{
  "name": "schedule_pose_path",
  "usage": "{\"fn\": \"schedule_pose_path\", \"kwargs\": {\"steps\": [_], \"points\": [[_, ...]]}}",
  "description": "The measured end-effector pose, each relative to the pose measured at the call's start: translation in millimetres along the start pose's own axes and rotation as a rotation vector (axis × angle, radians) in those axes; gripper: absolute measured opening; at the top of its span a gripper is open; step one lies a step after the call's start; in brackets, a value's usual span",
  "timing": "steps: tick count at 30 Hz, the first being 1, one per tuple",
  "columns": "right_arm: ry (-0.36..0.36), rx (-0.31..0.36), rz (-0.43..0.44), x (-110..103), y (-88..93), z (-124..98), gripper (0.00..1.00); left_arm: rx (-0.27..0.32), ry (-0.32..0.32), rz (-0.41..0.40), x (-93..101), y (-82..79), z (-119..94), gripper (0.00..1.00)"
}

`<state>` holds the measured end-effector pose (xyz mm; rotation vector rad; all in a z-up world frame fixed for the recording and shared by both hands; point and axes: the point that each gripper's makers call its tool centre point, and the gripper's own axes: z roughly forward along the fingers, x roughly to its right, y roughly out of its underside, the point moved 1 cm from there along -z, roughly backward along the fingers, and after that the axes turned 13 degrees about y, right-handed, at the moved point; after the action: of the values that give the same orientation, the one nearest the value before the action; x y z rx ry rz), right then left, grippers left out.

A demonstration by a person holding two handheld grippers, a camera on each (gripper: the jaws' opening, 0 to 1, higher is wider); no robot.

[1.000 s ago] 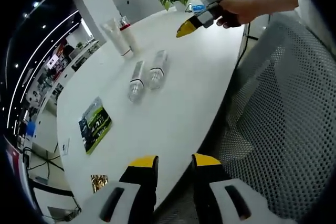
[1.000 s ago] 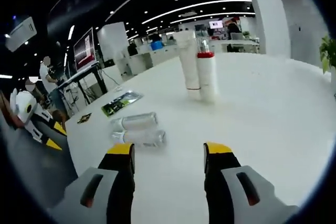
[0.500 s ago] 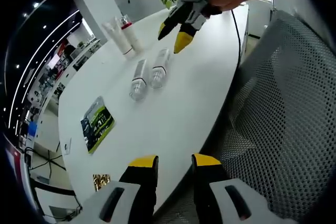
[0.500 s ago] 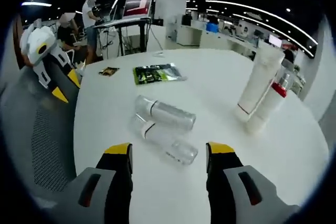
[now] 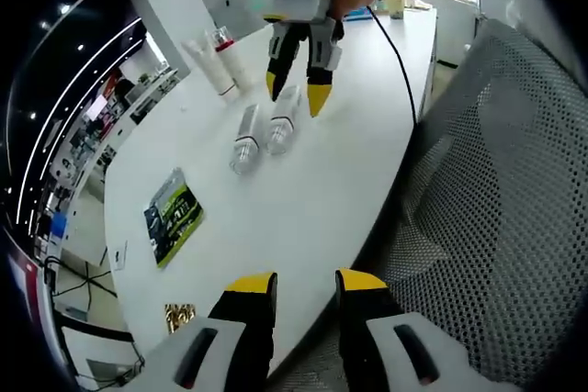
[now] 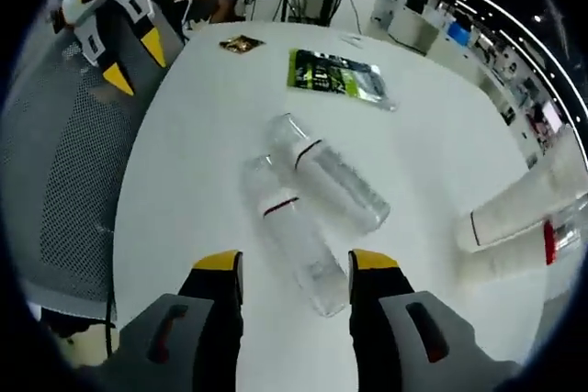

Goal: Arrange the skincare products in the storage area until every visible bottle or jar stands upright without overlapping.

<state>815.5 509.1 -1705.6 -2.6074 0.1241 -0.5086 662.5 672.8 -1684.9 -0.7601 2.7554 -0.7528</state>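
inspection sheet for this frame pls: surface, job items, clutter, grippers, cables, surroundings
Surface: white table, mostly bare.
Job's things: two clear bottles lying side by side; white tube and red-banded bottle upright together.
Clutter: green packet; small dark sachet.
Grippers: right gripper open, jaws either side of the nearer bottle's end, no contact seen; left gripper open at the table edge.
Cables: black cable trailing from the right gripper.
Surroundings: mesh chair, open office, people in the background.

Bright, even light from rows of ceiling strips [image 5: 55, 107] washes the white bench [image 5: 303, 190] nearly shadowless, with soft glare on it. Fisheye bending curves everything toward the edges, where detail turns soft and slightly blurred.
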Motion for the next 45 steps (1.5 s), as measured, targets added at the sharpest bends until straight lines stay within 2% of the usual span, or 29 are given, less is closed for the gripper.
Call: {"fn": "schedule_pose_path", "kwargs": {"steps": [2,4,6,8,16,20,24,25,28,30,36,39,40,41,44,45], "points": [[-0.013,-0.011,-0.003,-1,0.0,3,0.34,-0.002,-0.005,-0.001,-1.2,0.3,0,0.26],[-0.041,-0.028,0.038,-4,-1.6,7,0.31,-0.006,-0.015,-0.016,-3.9,2.3,0,0.26],[-0.045,-0.037,-0.005,-7,-1.3,9,0.23,-0.005,-0.015,-0.024,-4.4,3.2,-1,0.26],[-0.045,-0.042,-0.053,-10,0.0,10,0.21,-0.005,-0.017,-0.020,-4.1,2.9,-1,0.26],[-0.059,0.006,-0.010,-25,-3.9,-1,0.19,0.019,-0.032,-0.019,-5.9,-0.7,-4,0.26],[-0.069,0.037,0.052,-32,-7.9,-11,0.19,0.030,-0.034,-0.018,-6.1,-2.4,-5,0.26],[-0.051,0.118,0.202,-35,-21.7,-23,0.19,0.059,-0.054,-0.040,-10.8,-5.0,-9,0.26],[-0.050,0.155,0.274,-36,-28.5,-28,0.19,0.069,-0.055,-0.050,-11.7,-5.8,-10,0.26],[-0.073,0.268,0.444,-39,-47.3,-42,0.19,0.123,-0.062,-0.061,-13.4,-14.1,-15,0.26],[-0.086,0.339,0.524,-44,-59.3,-52,0.19,0.227,-0.069,-0.044,-13.0,-29.8,-22,0.26],[-0.145,0.496,0.734,-58,-85.5,-75,0.19,0.297,-0.040,-0.111,-13.3,-37.2,-29,0.27],[-0.190,0.576,0.789,-66,-101.1,-90,0.19,0.357,0.018,-0.147,-7.4,-45.7,-34,0.27],[-0.196,0.584,0.795,-67,-103.0,-92,0.19,0.378,0.044,-0.165,-4.9,-49.1,-36,0.27],[-0.212,0.611,0.817,-69,-108.1,-97,0.19,0.427,0.088,-0.181,-1.4,-56.3,-41,0.27],[-0.248,0.667,0.856,-72,-118.9,-109,0.19,0.519,0.198,-0.268,5.0,-69.2,-54,0.27],[-0.263,0.689,0.864,-72,-123.1,-114,0.19,0.576,0.233,-0.299,5.2,-76.8,-63,0.27]]}}
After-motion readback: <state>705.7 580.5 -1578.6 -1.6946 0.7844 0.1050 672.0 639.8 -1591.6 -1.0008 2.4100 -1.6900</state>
